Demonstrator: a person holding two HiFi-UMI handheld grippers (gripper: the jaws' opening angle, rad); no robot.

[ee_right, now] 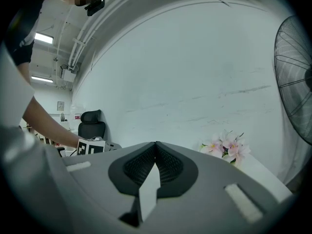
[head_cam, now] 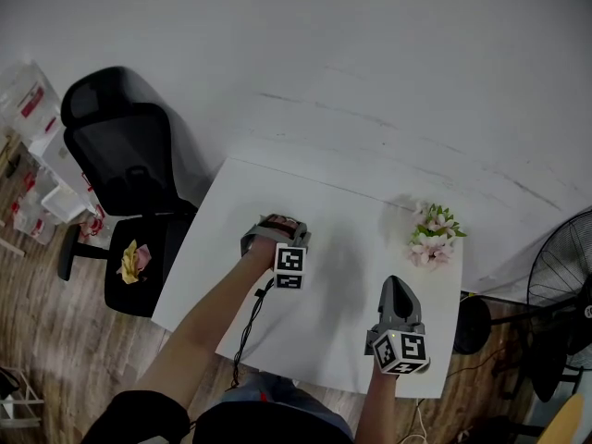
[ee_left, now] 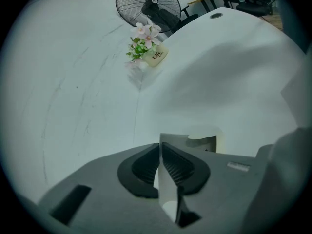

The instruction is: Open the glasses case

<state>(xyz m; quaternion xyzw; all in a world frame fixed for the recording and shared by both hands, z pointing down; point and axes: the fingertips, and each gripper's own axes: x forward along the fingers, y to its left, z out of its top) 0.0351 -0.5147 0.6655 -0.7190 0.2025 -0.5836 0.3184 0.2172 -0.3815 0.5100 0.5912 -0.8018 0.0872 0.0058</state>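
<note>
The glasses case [head_cam: 280,220] lies on the white table [head_cam: 324,202] near its left side; only a brownish edge of it shows in the head view, under my left gripper [head_cam: 275,228]. In the left gripper view a thin pale flap of the case [ee_left: 187,141], with a notch cut in it, rises from between the jaws of the left gripper [ee_left: 160,147], which is shut on it. My right gripper [head_cam: 396,283] hovers over the table's front right, apart from the case. The right gripper [ee_right: 156,145] is shut with nothing between its jaws.
A small pot of pink flowers [head_cam: 435,234] stands at the table's back right corner. A black office chair [head_cam: 125,169] is left of the table, and a floor fan [head_cam: 564,266] is at the right. A cable [head_cam: 248,317] hangs off the front edge.
</note>
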